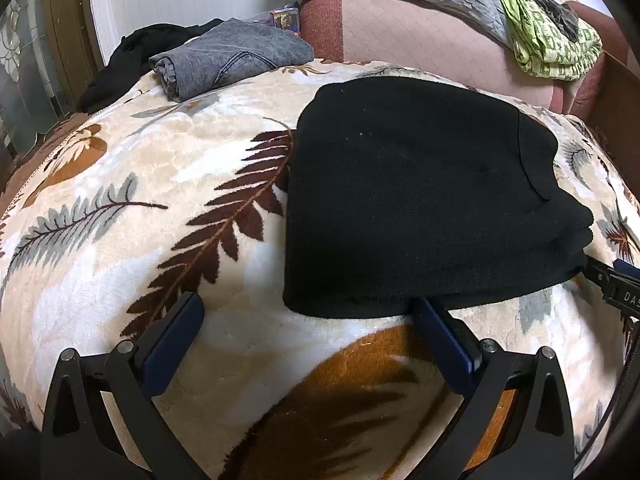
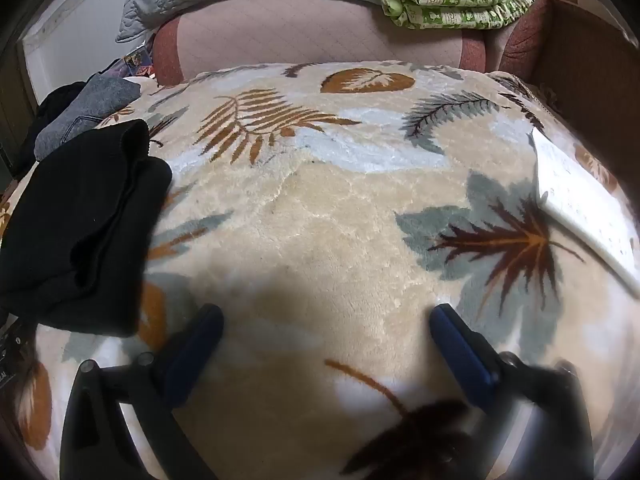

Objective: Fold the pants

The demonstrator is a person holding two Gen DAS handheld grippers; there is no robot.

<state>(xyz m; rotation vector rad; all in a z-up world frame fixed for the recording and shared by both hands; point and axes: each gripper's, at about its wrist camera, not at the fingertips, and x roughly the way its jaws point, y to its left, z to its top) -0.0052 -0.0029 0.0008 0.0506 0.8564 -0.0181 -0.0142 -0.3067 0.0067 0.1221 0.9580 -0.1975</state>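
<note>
Folded black pants [image 1: 420, 208] lie on a leaf-print blanket [image 1: 160, 208] near the bed's front edge, as the left claw [image 1: 308, 312] and right claw [image 2: 326, 320] hang released, grasping nothing.

We read only the white letters "DAS", cut off by the frame edge, on the black body of the right tongs [image 1: 624, 294] in the left wrist view. Print on the white sheet [image 2: 580, 204] is too small to read.

Black hand-held gripper [image 1: 306, 308] w/ blue pads [image 1: 444, 344]
</note>
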